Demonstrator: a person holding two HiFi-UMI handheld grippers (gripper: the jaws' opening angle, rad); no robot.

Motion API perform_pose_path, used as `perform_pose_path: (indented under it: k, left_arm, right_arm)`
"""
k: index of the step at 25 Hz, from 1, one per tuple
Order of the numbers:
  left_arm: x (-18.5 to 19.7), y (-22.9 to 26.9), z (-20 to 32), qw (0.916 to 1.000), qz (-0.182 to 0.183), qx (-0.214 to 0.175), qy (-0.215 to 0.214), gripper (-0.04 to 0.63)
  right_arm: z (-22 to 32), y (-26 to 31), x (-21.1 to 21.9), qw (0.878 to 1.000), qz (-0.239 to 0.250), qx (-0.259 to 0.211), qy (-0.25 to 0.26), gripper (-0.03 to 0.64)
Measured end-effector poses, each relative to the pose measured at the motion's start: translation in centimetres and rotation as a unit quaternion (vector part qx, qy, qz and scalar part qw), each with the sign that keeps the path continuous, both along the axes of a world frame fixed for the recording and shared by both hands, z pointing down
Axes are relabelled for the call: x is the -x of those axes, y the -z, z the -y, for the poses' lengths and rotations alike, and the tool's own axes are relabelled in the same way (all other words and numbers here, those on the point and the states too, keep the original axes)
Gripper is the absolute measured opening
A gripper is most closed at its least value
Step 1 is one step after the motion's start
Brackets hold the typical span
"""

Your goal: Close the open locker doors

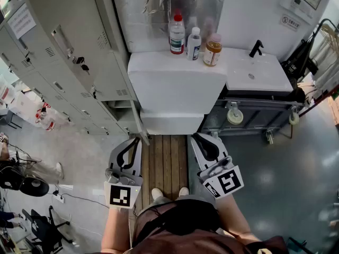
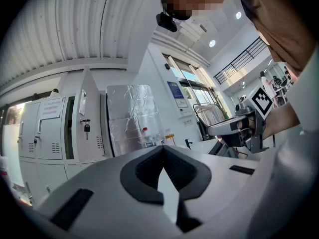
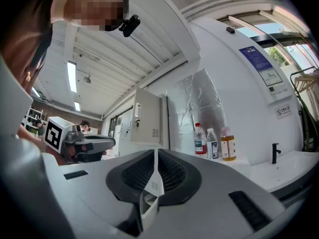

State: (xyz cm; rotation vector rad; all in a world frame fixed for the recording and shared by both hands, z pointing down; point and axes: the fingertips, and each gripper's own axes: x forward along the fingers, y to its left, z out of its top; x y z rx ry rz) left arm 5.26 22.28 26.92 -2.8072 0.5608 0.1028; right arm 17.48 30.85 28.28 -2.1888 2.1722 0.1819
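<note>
A bank of grey lockers (image 1: 47, 83) fills the left of the head view. One upper locker door (image 1: 71, 41) stands open, swung out toward me, with keys hanging from its lock (image 1: 80, 62). The same door shows edge-on in the left gripper view (image 2: 88, 118) and in the right gripper view (image 3: 147, 116). My left gripper (image 1: 136, 140) is held low in front of me, shut and empty, well short of the lockers. My right gripper (image 1: 197, 136) hangs beside it, also shut with nothing in it. The jaws meet in the left gripper view (image 2: 163, 147) and the right gripper view (image 3: 155, 151).
A white cabinet (image 1: 175, 83) stands straight ahead with three bottles (image 1: 177, 34) on top. A sink (image 1: 254, 73) with a black faucet (image 1: 256, 48) sits to its right on a wheeled frame (image 1: 234, 115). I stand on wooden planks (image 1: 167, 163). A fan (image 1: 26, 184) is at the far left.
</note>
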Motion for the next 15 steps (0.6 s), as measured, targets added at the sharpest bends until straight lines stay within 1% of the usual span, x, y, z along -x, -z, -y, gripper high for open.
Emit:
perform_pose_path:
  k: [7, 10, 12, 15]
  left_arm:
    - [4.6, -0.4, 2.7, 0.9999, 0.003, -0.002, -0.01, 0.018]
    - [6.4, -1.0, 4.4, 0.9998, 0.008, 0.003, -0.016, 0.018]
    - [7.4, -1.3, 5.6, 0.9997, 0.003, 0.013, -0.019, 0.018]
    - [8.1, -1.6, 7.1, 0.9998, 0.01, 0.005, -0.017, 0.018]
  right_arm:
    - [3.2, 0.1, 4.8, 1.0, 0.002, 0.002, 0.004, 0.049]
    - [5.1, -0.5, 6.8, 1.0, 0.007, 0.011, 0.009, 0.049]
    - [6.2, -0.9, 7.7, 1.0, 0.008, 0.018, 0.008, 0.049]
    - [7.6, -1.3, 8.5, 1.0, 0.009, 0.023, 0.006, 0.051]
